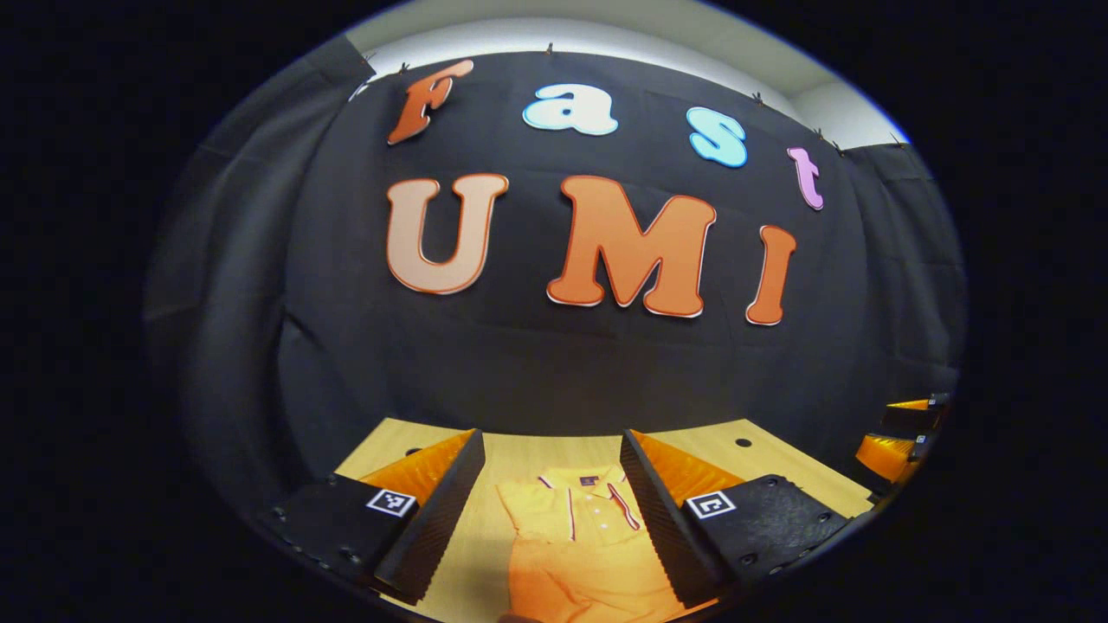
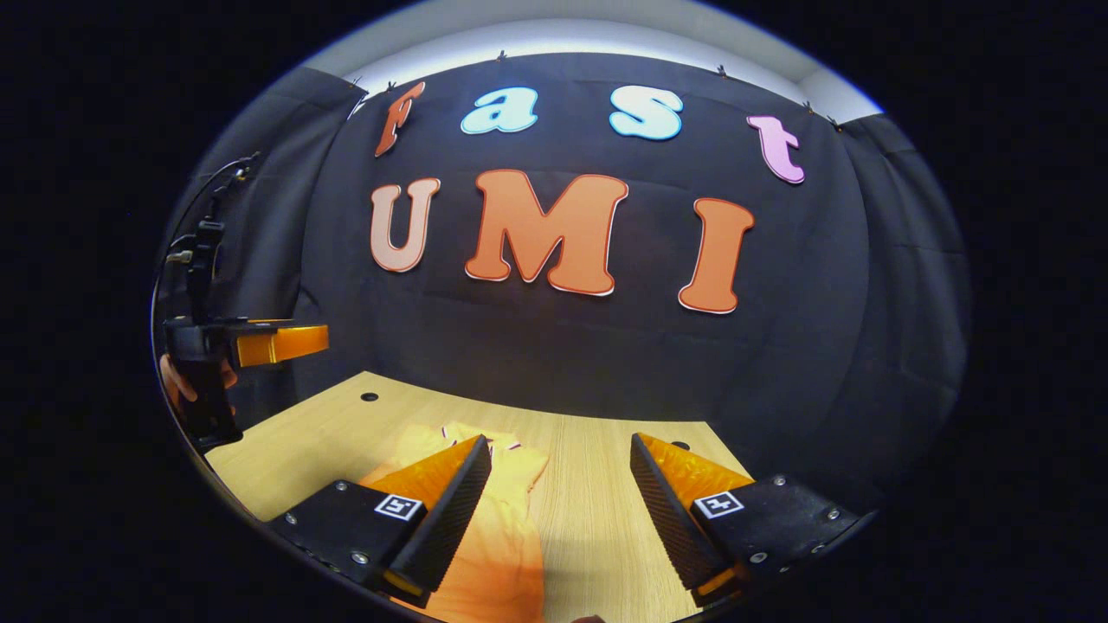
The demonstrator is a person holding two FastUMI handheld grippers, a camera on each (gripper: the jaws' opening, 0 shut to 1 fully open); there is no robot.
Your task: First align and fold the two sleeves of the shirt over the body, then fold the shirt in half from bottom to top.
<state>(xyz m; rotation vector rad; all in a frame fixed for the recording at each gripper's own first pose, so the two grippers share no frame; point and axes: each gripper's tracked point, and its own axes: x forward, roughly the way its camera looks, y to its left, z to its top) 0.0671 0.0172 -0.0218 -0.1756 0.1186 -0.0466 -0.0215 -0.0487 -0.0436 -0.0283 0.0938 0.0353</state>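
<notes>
An orange shirt [image 1: 580, 536] lies flat on the light wooden tabletop [image 1: 519, 454], collar toward the black cloth wall [image 1: 519, 363]. Its collar has dark and white trim, and a short row of buttons runs down the placket. In the left gripper view the shirt sits between the two fingers, below them and apart from them, its collar and chest in plain sight while the lower part runs out of the bottom edge.

The left gripper [image 1: 552, 510] hangs above the shirt with its fingers spread wide and nothing between them. In the right gripper view the same gripper shows at the far left, raised over the tabletop's edge and held by a hand [image 2: 177, 381].

The right gripper [image 2: 561, 510] also has its fingers wide apart and grips nothing. In its own view the shirt lies under and beside its left-hand finger, a shoulder and part of the collar showing past the fingertip, with bare wood between the fingers. In the left gripper view it shows at the far right edge.

A small dark hole [image 2: 370, 397] sits in the tabletop near the back corner.
</notes>
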